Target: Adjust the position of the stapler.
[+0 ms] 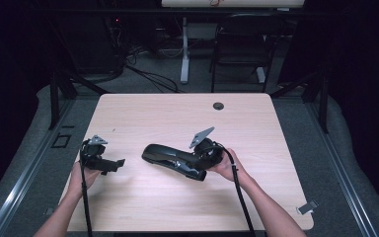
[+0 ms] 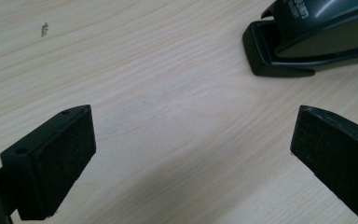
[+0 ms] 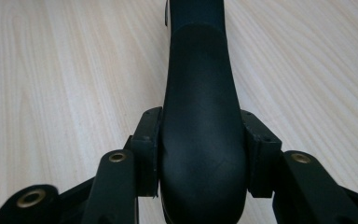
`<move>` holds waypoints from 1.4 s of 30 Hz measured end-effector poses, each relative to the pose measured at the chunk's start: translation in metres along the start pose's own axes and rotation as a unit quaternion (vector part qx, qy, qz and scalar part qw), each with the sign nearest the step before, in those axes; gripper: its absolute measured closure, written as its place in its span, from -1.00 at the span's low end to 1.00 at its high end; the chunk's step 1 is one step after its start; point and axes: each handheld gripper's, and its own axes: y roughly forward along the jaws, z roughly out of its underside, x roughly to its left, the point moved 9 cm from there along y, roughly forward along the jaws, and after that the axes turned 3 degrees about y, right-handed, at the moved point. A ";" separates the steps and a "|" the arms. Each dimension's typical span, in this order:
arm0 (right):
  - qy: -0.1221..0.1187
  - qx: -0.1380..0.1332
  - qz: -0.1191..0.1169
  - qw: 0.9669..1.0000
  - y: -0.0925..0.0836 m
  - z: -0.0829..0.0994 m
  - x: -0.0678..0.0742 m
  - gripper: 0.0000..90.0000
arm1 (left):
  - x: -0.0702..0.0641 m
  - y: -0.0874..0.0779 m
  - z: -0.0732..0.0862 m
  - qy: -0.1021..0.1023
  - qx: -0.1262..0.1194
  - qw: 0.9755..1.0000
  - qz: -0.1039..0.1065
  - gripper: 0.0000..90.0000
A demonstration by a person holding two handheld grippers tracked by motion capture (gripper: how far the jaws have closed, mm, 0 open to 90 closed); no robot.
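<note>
On the pale wood-grain table (image 1: 177, 113), a large black plastic stapler with a long rounded top (image 1: 170, 159) lay a little below the centre, its nose pointing toward nine o'clock and its rear end toward four o'clock in the high view. The right gripper (image 1: 197, 165), held in the person's right hand (image 1: 225, 165), was clamped on that rear end; in the right gripper view its two black pads pressed against either flank of the stapler's rounded body (image 3: 200, 140), which ran away toward twelve o'clock across the table (image 3: 51, 70). A grey three-cornered plate stood up on this gripper, at about one o'clock from the stapler's middle.

The left gripper (image 1: 121, 162), held in the left hand (image 1: 81, 175), sat at nine o'clock from the stapler, near its nose but apart from it. In the left gripper view its jaws stood wide apart over bare table (image 2: 168, 116) with nothing between them, and the stapler's nose (image 2: 279, 51) showed at about one o'clock, clear of both pads.
</note>
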 end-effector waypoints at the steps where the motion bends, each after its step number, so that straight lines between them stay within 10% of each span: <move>1: 0.000 0.000 0.000 1.000 0.000 0.000 0.000 0.25 | 0.000 0.000 0.000 0.000 0.000 1.000 0.000 -1.00; 29: -0.063 0.007 -0.058 0.996 -0.019 0.026 0.021 0.25 | -0.011 0.015 -0.016 0.025 0.002 1.000 0.020 -1.00; 42: -0.109 0.022 -0.093 0.989 -0.035 0.046 0.026 0.25 | -0.014 0.019 -0.020 0.030 0.005 0.999 0.023 -1.00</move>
